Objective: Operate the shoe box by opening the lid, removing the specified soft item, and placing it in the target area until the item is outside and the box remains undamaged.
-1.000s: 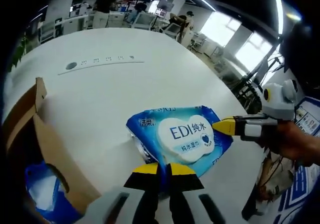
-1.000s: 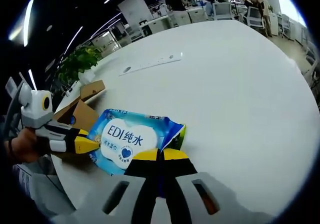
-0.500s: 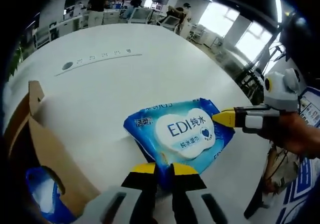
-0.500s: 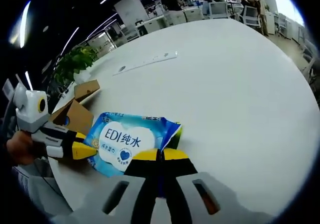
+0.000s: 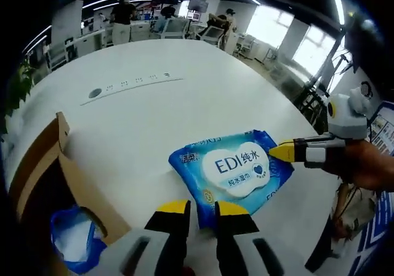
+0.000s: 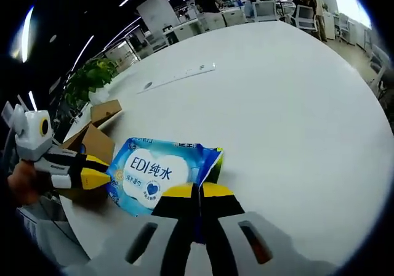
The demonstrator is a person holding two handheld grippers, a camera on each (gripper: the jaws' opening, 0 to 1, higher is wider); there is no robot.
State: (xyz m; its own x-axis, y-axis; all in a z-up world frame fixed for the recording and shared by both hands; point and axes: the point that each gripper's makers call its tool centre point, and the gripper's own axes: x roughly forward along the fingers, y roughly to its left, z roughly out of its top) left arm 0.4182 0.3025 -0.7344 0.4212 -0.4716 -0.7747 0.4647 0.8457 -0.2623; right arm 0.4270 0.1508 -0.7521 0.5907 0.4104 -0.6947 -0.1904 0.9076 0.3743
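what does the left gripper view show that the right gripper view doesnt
The left gripper view looks into the open shoe box, where a second blue pack lies inside, and it has bright windows at upper right. Its own left claw stands slightly parted just off the pack's near edge.

The right gripper view has a green plant past the box, and its own right claw shut on a corner of the wet wipes pack.

Both share the white table, the wet wipes pack lying on it outside the box, the cardboard box and the office behind.
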